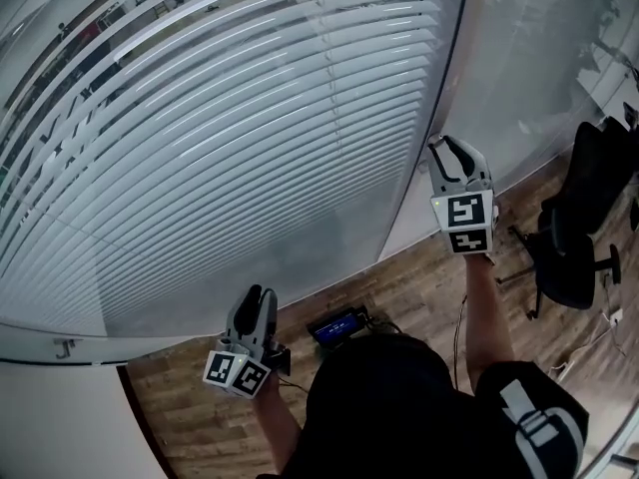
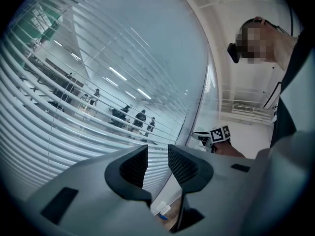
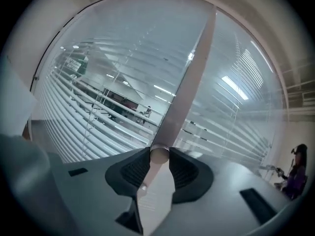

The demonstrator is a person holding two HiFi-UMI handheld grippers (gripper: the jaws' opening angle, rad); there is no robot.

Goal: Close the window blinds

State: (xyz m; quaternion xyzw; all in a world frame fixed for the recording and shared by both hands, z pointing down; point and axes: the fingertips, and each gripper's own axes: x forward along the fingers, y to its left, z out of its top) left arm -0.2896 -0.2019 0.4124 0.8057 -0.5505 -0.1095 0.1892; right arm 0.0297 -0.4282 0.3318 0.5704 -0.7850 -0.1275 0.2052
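Here, my right gripper (image 3: 159,152) has its ribbed black pads (image 3: 183,168) closed on either side of a pale, smooth round rod (image 3: 158,156), which I take to be the wand of the blinds (image 3: 98,117). The rod's long axis runs along the jaws, pointing up and away toward the top of the window. It lines up with the beige post (image 3: 197,63) between the two panes, so I cannot tell where the rod ends and the post begins.

My left gripper (image 2: 157,154) stands with its jaws apart and nothing between them. Only slats and a strip of floor show through the gap.

The blinds hang straight ahead across the left pane. Their thin white slats run sideways, stacked from top to bottom, and are tilted open enough that people (image 2: 141,117) beyond the glass show between them.

Only the head view shows how the two grippers sit. The right is raised beside the post, and the left is lower, in front of the blinds' bottom edge. That view does not resolve the rod at all. It does show the wood-plank floor (image 1: 419,287) and a black office chair (image 1: 574,247) off to the right.
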